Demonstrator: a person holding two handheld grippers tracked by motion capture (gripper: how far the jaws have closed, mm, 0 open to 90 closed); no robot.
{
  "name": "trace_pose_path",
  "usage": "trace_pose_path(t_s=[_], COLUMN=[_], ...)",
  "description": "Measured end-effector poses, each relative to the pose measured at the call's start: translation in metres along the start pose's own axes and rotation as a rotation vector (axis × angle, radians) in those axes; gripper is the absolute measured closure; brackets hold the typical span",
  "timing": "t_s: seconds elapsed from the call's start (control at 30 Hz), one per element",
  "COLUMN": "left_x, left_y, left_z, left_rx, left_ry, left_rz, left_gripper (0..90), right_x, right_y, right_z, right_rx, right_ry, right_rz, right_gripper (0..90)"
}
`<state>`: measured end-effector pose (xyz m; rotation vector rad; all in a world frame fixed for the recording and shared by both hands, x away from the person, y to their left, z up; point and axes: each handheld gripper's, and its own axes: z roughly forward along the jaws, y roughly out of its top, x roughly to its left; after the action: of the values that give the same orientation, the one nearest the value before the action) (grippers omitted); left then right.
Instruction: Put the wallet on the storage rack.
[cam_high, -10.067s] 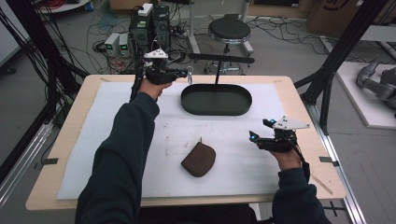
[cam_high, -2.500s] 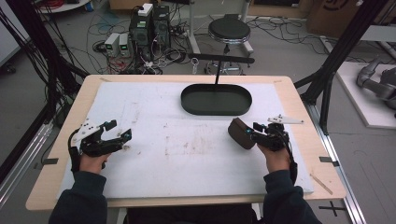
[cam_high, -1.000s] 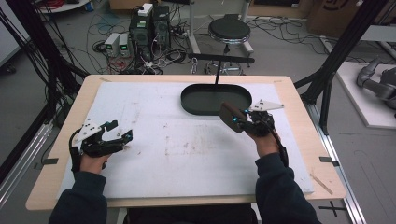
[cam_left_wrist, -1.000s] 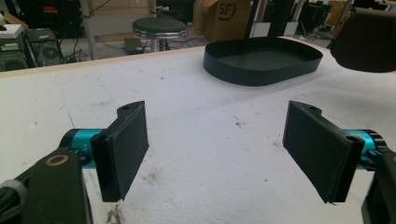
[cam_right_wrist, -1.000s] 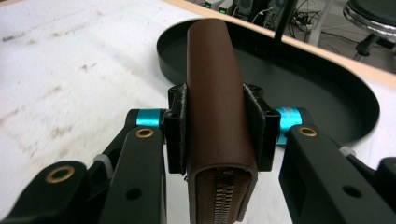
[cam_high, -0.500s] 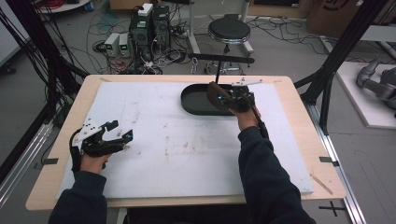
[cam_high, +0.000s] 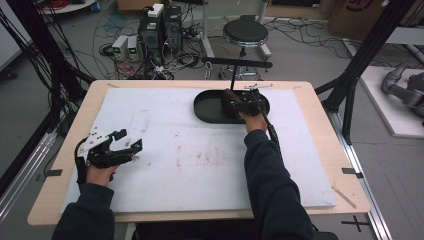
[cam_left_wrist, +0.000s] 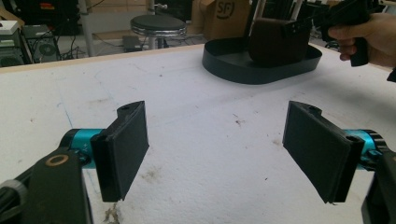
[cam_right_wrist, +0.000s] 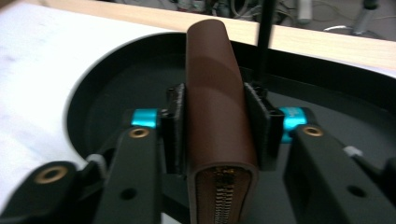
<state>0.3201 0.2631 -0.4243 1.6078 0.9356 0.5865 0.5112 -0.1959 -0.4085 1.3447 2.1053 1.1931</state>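
Near the table's (cam_high: 320, 95) left edge, the left hand-held gripper (cam_high: 131, 144) rests on the white mat (cam_high: 190, 150) with jaws spread wide and nothing between them. By the far edge, the right hand-held gripper (cam_high: 235, 105), its jaws just easing apart, brackets a brown zippered leather pouch (cam_right_wrist: 217, 107) standing upright inside the black oval tray (cam_high: 207, 107), a black post (cam_right_wrist: 265, 37) just behind.

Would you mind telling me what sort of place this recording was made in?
Probably a robotics lab: a black frame surrounds the table, and computers and loose cables sit on the floor.
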Motion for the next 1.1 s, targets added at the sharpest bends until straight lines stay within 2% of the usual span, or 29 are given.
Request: trace_pose_path(t_s=[0.03, 0.2, 0.3, 0.4, 0.47, 0.53, 0.63, 0.73, 0.8, 0.87, 0.93, 1.0, 1.1], left_x=[0.0, -0.001, -0.001, 0.0, -0.001, -0.002, -0.003, -0.002, -0.001, -0.001, -0.001, -0.001, -0.004], left_y=[0.0, 0.0, 0.0, 0.0, 0.0, 0.0, 0.001, 0.0, 0.0, 0.0, 0.0, 0.001, 0.003], left_z=[0.0, 0.001, 0.001, 0.001, 0.001, 0.002, 0.002, 0.003, 0.003, 0.003, 0.003, 0.002, 0.001], left_rx=[0.001, 0.004, 0.007, 0.006, 0.007, 0.007, 0.004, 0.004, 0.001, -0.004, -0.008, -0.021, -0.029], left_ry=[0.0, -0.003, -0.002, 0.005, 0.005, 0.002, -0.002, -0.003, -0.002, -0.001, -0.003, 0.003, 0.003], left_rz=[0.001, 0.002, 0.003, -0.002, -0.002, 0.001, 0.0, -0.004, -0.007, -0.018, -0.021, -0.03, -0.028], left_gripper=[22.3, 22.3, 22.3, 22.3, 22.3, 22.3, 22.3, 22.3, 22.3, 22.2, 21.7, 21.3, 21.2], right_x=[0.0, -0.003, -0.004, -0.007, -0.011, -0.014, -0.016, -0.014, -0.011, -0.01, -0.01, -0.011, -0.015], right_y=[0.001, 0.007, 0.009, 0.008, 0.008, 0.008, 0.008, 0.005, -0.004, -0.009, -0.017, -0.03, -0.048], right_z=[-0.002, -0.017, -0.026, -0.048, -0.057, -0.062, -0.066, -0.074, -0.086, -0.098, -0.111, -0.129, -0.148], right_rx=[-0.007, -0.046, -0.045, -0.053, -0.051, -0.047, -0.044, -0.048, -0.072, -0.035, -0.062, -0.089, -0.128], right_ry=[-0.026, -0.128, -0.143, -0.151, -0.137, -0.146, -0.142, -0.117, -0.108, -0.071, -0.035, -0.032, -0.012], right_rz=[-0.004, -0.104, -0.127, -0.179, -0.201, -0.21, -0.18, -0.192, -0.231, -0.204, -0.215, -0.24, -0.203], right_gripper=[52.3, 42.1, 40.3, 40.3, 41.0, 41.2, 38.1, 37.7, 36.3, 28.3, 27.8, 26.6, 21.5])
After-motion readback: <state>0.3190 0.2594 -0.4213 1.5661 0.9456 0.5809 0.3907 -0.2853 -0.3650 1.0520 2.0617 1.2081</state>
